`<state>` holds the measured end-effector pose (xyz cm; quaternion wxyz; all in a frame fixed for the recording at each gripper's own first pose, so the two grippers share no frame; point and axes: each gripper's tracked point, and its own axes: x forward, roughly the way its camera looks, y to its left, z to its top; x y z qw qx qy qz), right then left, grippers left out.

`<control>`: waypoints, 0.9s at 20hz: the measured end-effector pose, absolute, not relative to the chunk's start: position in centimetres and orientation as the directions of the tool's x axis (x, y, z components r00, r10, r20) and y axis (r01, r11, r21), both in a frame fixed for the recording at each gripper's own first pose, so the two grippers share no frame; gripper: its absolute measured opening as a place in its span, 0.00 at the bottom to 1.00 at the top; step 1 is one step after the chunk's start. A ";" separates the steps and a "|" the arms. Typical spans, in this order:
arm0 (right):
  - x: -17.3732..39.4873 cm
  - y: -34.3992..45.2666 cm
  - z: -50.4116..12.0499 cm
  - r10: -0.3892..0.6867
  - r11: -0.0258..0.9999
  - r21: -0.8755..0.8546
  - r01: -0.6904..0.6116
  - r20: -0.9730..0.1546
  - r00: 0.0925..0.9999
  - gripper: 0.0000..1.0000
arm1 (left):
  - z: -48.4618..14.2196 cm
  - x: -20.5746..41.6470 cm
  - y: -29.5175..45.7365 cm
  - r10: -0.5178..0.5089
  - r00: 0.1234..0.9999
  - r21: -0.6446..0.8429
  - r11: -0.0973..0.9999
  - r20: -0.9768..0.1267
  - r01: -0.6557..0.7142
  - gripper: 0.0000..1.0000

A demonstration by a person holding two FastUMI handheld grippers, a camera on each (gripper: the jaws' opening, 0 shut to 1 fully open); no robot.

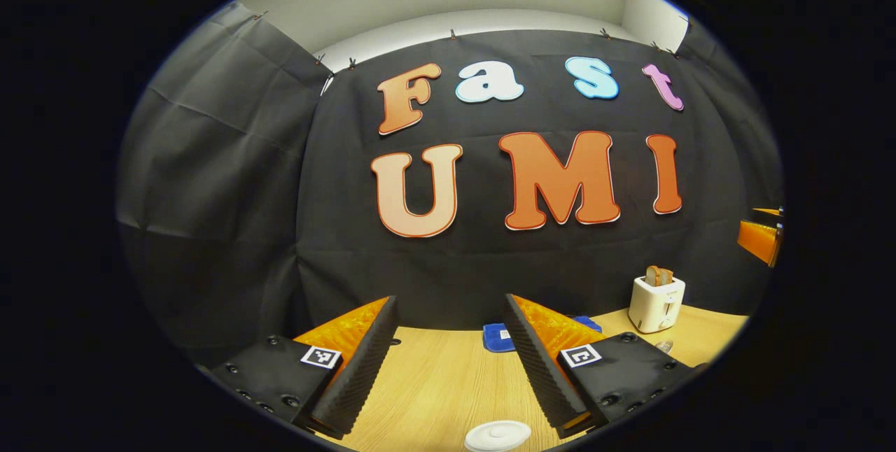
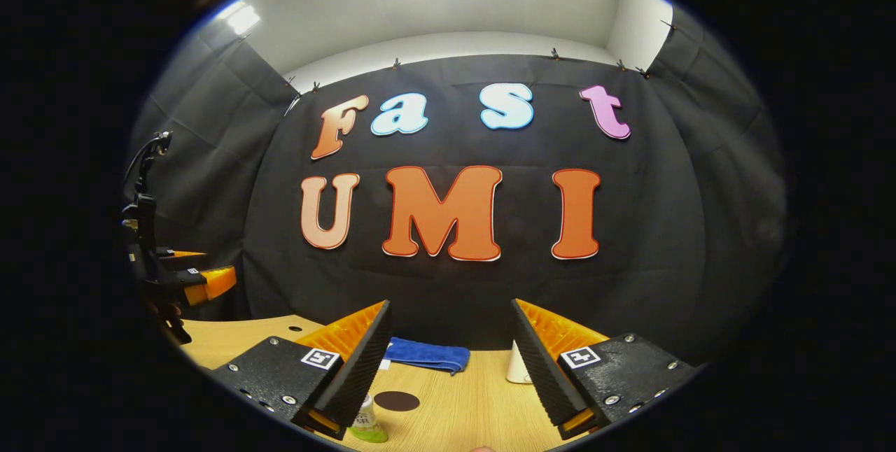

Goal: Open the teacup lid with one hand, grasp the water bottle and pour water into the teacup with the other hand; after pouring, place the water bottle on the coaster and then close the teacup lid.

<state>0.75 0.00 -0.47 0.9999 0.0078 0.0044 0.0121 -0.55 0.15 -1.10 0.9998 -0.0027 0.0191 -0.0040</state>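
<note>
No word or number is being shown legibly on any object. A square black-and-white coded marker (image 1: 320, 357) is being carried on each finger mount of the left gripper (image 1: 450, 305) and of the right gripper (image 2: 450, 305). The label on the water bottle (image 2: 365, 425), at the tabletop's near edge, is being rendered too small to read.

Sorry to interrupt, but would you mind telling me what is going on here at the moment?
A person holds two grippers over a wooden table, and neither is holding anything. The left gripper is open above the white teacup lid, which lies low between its fingers. The right gripper is open too, with the bottle by its left finger and the dark coaster just beyond. A blue cloth and a toaster sit farther back.
</note>
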 end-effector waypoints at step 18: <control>-2.1 5.7 -12.5 0.218 0.976 0.077 -0.205 -0.256 0.942 0.99 | -13.6 -2.8 -2.5 -0.186 0.952 -0.038 0.983 -0.244 0.182 0.96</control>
